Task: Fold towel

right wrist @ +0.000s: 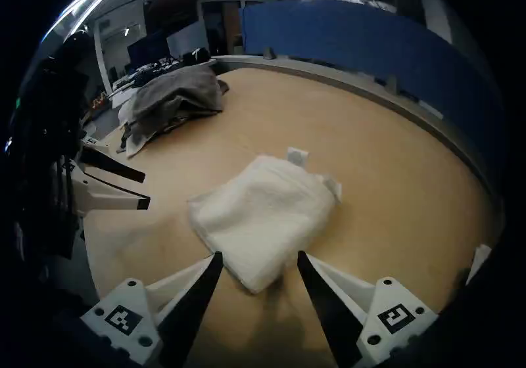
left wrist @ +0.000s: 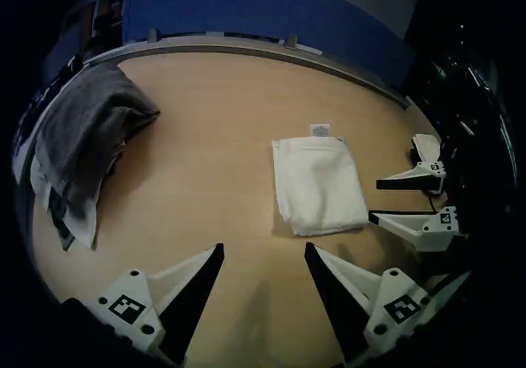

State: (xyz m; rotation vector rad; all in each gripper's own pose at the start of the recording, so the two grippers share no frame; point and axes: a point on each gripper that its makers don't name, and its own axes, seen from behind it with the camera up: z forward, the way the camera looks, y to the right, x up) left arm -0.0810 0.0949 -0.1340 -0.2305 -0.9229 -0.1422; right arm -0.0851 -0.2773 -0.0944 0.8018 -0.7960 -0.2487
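Observation:
A white towel (left wrist: 319, 184) lies folded into a thick rectangle on the wooden table (left wrist: 210, 118), with a small label sticking out at its far edge. My left gripper (left wrist: 263, 246) is open, a short way in front of the towel's near edge and a little to its left, with nothing between its fingers. In the left gripper view my right gripper (left wrist: 375, 200) stands open just off the towel's right side. In the right gripper view the towel (right wrist: 263, 213) lies close ahead, its near corner reaching into the gap of the open right gripper (right wrist: 259, 255); neither finger presses on it. The left gripper (right wrist: 146, 192) is at the left.
A loose pile of grey and white towels (left wrist: 85, 131) lies at the table's far left corner, seen again as the pile (right wrist: 174, 98) in the right gripper view. A blue partition (left wrist: 263, 6) runs along the table's far edge. Bare tabletop surrounds the white towel.

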